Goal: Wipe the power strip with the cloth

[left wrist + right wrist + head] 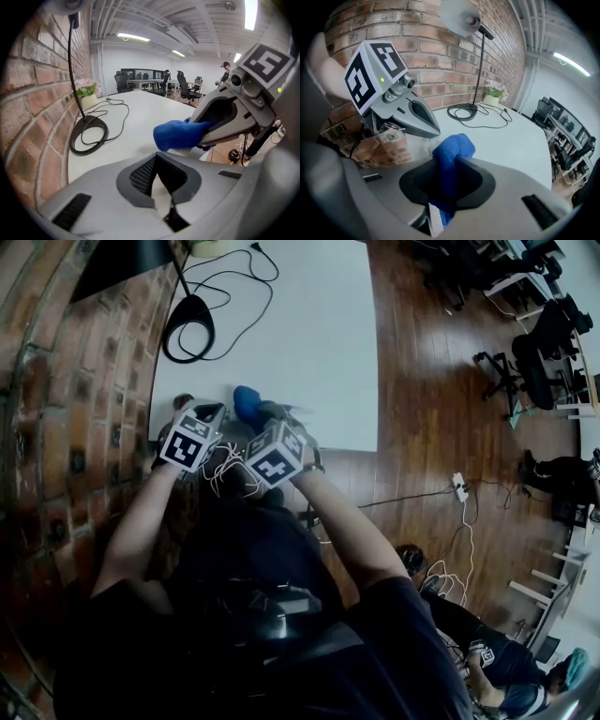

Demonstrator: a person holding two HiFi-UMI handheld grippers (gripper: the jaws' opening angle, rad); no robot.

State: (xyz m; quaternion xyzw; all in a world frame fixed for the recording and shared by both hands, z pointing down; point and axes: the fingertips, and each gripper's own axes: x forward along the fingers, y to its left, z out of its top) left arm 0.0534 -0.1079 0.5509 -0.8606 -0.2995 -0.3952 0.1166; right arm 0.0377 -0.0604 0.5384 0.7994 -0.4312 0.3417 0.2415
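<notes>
My two grippers meet over the near edge of the white table (309,343). The left gripper (214,416) (158,164) is shut on a white piece (164,202) that I take for the power strip. Most of the strip is hidden; a bit of its end (186,151) (419,147) shows past the jaws. White cord (225,474) hangs below. The right gripper (258,418) (450,164) (206,131) is shut on the bunched blue cloth (247,401) (176,135) (452,147). The cloth sits right over the strip's end, beside the left gripper (433,131).
A black lamp base with a coiled black cable (187,324) (86,136) (461,111) stands further back on the table. The brick wall (75,409) runs along the left. To the right are wooden floor, another white power strip (459,486), office chairs and a person (497,662).
</notes>
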